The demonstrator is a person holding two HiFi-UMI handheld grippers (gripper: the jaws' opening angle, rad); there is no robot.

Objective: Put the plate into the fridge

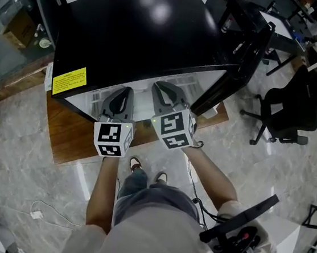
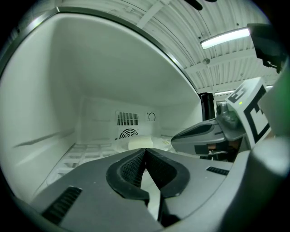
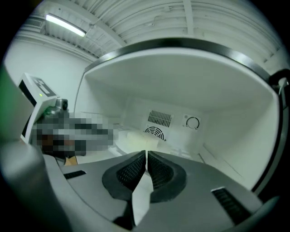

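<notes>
Just beyond the closed, empty jaws of the left gripper (image 2: 146, 152) and right gripper (image 3: 146, 155) lies one pale plate (image 3: 131, 139) in one fridge (image 2: 68, 90).

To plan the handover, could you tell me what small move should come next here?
Probably open both claws: the left claw and right claw are closed inside the fridge, tips at the plate lying on the shelf, so any grip should be released.

Right gripper (image 3: 146, 154): fingers closed tip to tip, nothing between them. Beyond them, the white fridge (image 3: 136, 86) interior. A pale plate (image 3: 133, 139) lies on its floor below the vent grille (image 3: 159, 118). Dial (image 3: 192, 123) beside the grille.
</notes>
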